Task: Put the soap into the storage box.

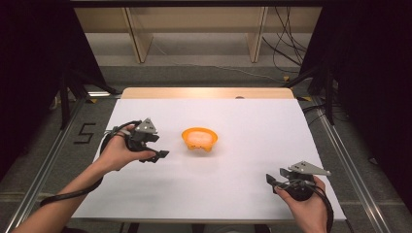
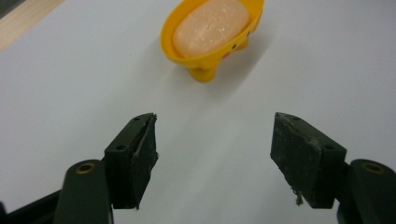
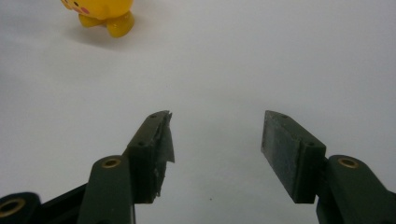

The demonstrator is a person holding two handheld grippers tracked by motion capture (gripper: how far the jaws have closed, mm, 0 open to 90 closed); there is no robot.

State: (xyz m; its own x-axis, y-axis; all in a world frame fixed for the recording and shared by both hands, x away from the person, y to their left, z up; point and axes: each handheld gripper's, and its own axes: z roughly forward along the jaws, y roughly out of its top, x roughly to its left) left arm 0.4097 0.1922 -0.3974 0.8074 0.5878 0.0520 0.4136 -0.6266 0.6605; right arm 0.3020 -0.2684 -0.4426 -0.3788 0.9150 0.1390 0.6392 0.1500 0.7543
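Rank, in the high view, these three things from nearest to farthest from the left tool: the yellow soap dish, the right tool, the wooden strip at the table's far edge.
1. The yellow soap dish, just ahead of the left tool, mid-table.
2. The wooden strip, along the far edge.
3. The right tool, at the near right corner.

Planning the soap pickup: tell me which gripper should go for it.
Left. The left gripper is open, close beside the dish, and aimed at the soap. The right gripper is open too but sits farther off near the table's front corner.
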